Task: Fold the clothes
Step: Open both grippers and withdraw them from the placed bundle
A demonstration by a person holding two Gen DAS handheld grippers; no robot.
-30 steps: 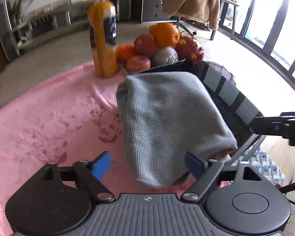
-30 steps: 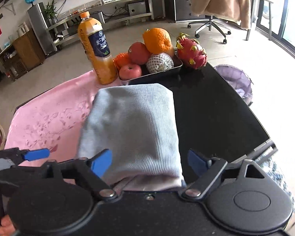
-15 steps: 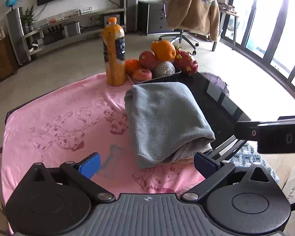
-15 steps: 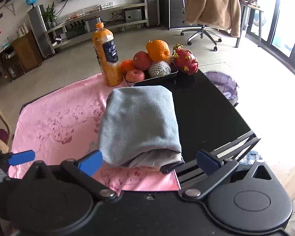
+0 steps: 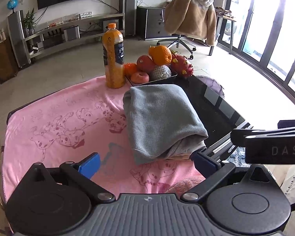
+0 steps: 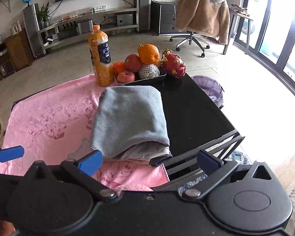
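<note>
1. Folded grey waffle-knit garment [image 5: 163, 118] lies on the pink dalmatian-print cloth [image 5: 55, 122], its right edge over the bare black table top [image 6: 188, 114], just in front of the fruit tray [image 6: 139, 79] and the orange juice bottle [image 5: 113, 59].
2. Left gripper [image 5: 146, 162]: jaws spread wide, nothing between the blue pads; it hangs clear of the bundle's near end.
3. Right gripper [image 6: 150, 160]: jaws likewise spread, empty, short of the near edge.
4. Near end shows several stacked layers, grey over beige and a dark one.
5. Handling, judged: light, soft, limp; layers likely to slide apart if lifted by one ply.
6. Best hold, judged: pinch the whole stack at the two near corners, both grippers together.
</note>
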